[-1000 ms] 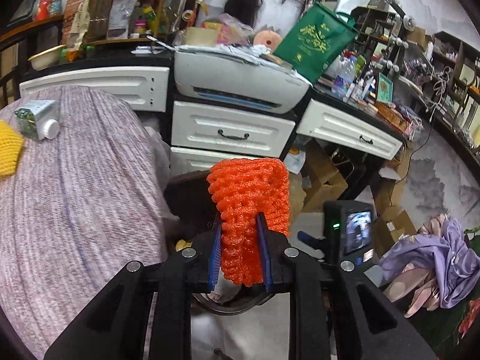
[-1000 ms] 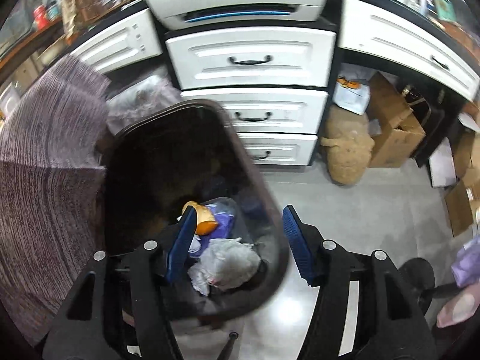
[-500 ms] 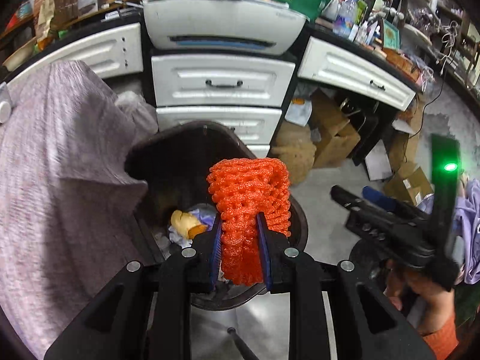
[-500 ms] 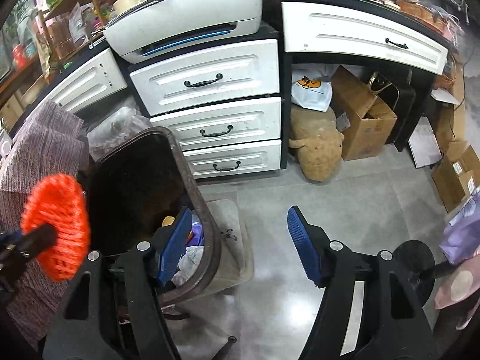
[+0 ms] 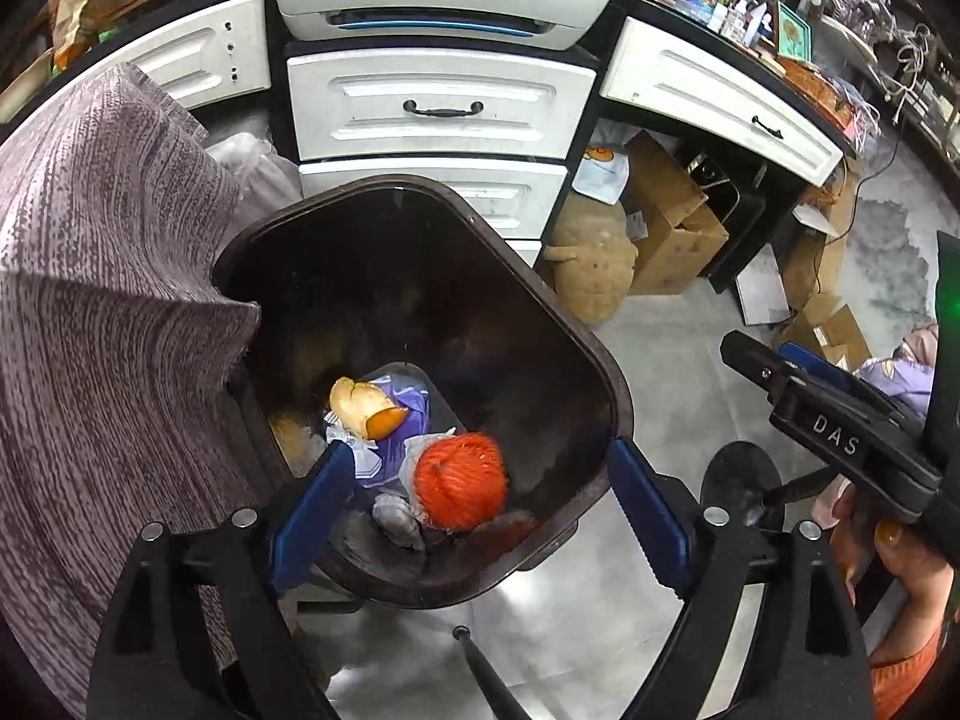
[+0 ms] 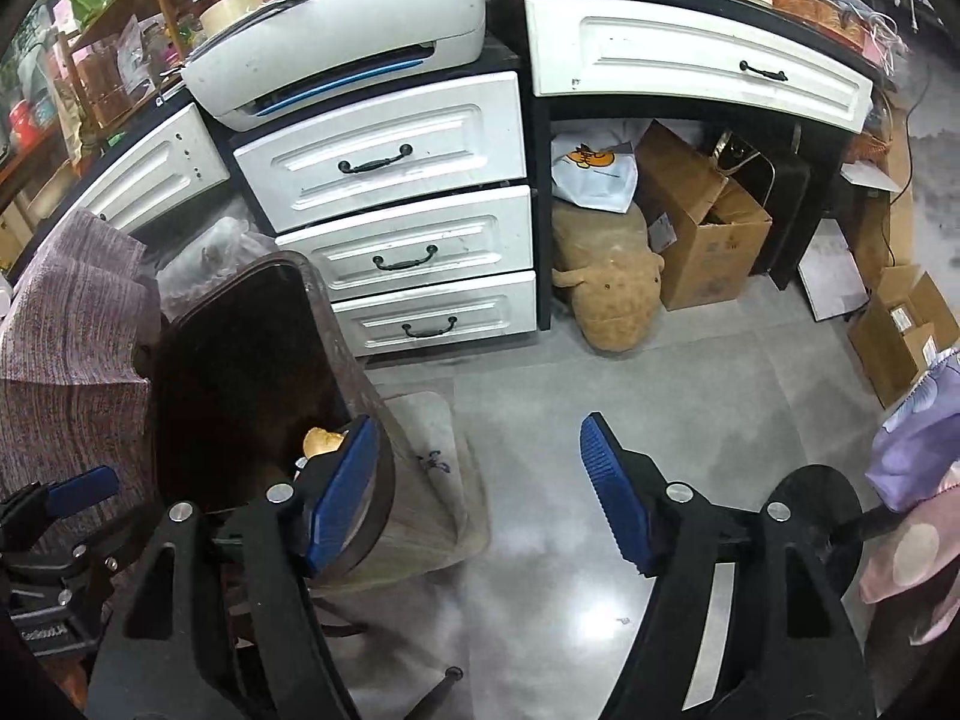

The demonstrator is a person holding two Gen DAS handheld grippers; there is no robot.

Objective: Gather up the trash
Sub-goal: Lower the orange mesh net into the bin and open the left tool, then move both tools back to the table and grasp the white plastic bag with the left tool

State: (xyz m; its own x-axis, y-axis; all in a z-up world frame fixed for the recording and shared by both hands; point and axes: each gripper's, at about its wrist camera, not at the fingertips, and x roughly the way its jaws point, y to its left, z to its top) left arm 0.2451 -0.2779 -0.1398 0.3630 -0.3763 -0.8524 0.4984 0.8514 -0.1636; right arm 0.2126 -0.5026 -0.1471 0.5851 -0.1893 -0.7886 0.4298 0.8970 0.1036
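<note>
The orange foam net (image 5: pixel 462 480) lies loose inside the dark brown trash bin (image 5: pixel 540 294), on top of crumpled wrappers and a yellow-orange scrap (image 5: pixel 363 405). My left gripper (image 5: pixel 477 516) hovers over the bin's near rim. Its jaws are opening wide and no pad touches the net. My right gripper (image 6: pixel 480 495) is off to the right of the bin (image 6: pixel 354 360), over bare floor. Its jaws are opening too, with nothing between them. In the left wrist view a hand holds the right gripper (image 5: pixel 759 354) at the right edge.
White drawers (image 6: pixel 390 156) with a printer (image 6: pixel 336 54) on top stand behind the bin. A plush toy (image 6: pixel 612 294) and cardboard boxes (image 6: pixel 702 228) sit under the desk. Purple-grey cloth (image 5: pixel 102 312) drapes against the bin's left side. A black chair base (image 6: pixel 810 516) is at the right.
The left gripper sank over the bin, its jaws opened, and the orange net dropped in. The right gripper swung right, away from the bin, and opened a little wider.
</note>
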